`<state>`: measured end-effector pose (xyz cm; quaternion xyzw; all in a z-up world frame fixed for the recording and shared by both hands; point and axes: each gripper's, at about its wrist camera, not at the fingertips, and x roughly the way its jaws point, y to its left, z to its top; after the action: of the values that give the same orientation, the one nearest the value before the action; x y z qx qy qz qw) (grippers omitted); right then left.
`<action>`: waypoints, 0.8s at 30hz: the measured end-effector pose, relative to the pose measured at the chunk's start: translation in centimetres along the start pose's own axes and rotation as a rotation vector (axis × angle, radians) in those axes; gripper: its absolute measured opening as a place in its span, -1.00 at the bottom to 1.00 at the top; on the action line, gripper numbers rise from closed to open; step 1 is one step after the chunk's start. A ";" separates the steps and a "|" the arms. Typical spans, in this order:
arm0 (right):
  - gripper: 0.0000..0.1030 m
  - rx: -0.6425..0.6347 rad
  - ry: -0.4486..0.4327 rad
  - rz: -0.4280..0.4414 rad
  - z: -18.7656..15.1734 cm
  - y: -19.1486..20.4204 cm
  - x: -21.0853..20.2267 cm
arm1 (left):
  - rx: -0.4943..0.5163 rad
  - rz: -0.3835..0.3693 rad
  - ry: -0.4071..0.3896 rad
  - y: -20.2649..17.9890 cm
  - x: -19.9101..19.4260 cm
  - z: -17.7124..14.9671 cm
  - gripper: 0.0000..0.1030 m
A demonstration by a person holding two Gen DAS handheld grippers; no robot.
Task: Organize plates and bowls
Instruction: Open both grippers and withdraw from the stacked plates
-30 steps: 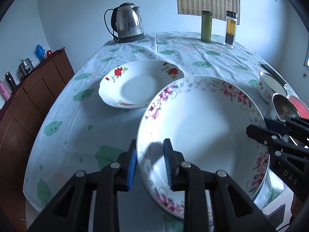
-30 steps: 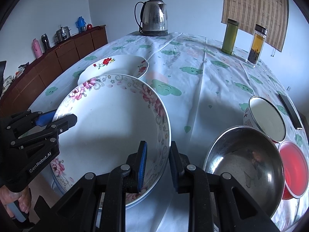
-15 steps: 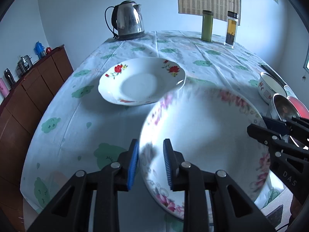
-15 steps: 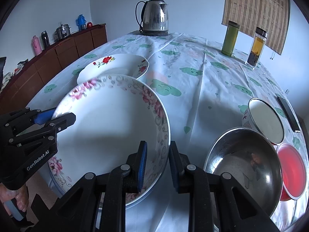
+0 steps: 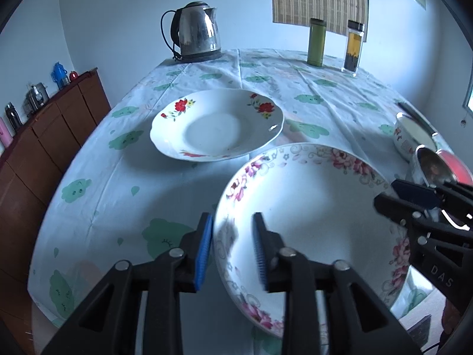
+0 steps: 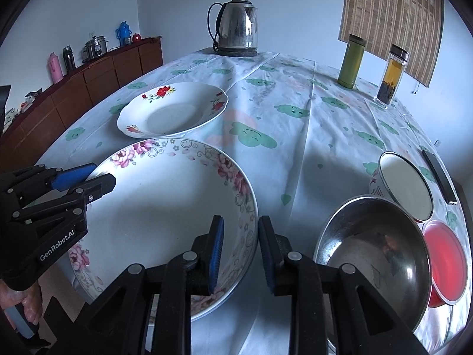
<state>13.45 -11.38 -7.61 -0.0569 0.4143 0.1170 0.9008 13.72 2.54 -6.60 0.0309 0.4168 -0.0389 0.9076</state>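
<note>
A large white plate with pink flowers (image 5: 310, 207) (image 6: 165, 207) lies on the tablecloth near the table's front edge. My left gripper (image 5: 232, 216) straddles the plate's left rim. Its jaws are opening and the blue pads stand clear of the rim. My right gripper (image 6: 241, 218) straddles the right rim the same way, its jaws opening with a gap on both sides. Each gripper shows in the other's view: the left gripper (image 6: 82, 182) and the right gripper (image 5: 396, 192). A smaller white plate with red flowers (image 5: 217, 127) (image 6: 174, 112) sits just behind, apart from the large plate.
To the right stand a steel bowl (image 6: 375, 245), a red bowl (image 6: 446, 263), a white enamel bowl (image 6: 405, 186) and a dark phone (image 6: 440, 176). A kettle (image 5: 198, 34), a green flask (image 5: 316, 43) and a glass bottle (image 5: 353, 46) line the far edge. A wooden sideboard (image 5: 44, 136) stands to the left.
The large plate has sunk from its raised position down onto the table and no longer overlaps the red-flowered plate. Both grippers' jaws have widened and let go of its rim.
</note>
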 end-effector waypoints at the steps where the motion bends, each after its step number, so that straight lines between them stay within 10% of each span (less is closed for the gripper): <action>1: -0.28 0.010 -0.002 0.018 0.0 -0.2 -0.1 | -0.004 -0.008 0.000 0.1 0.0 -0.1 -0.27; 24: -0.23 0.108 -0.026 0.219 4.0 0.0 -0.6 | -0.067 -0.035 -0.018 4.3 0.2 0.3 0.01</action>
<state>16.03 -10.66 -4.54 0.0388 0.4122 0.1930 0.8896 14.51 6.78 -6.49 -0.0069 0.4103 -0.0410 0.9110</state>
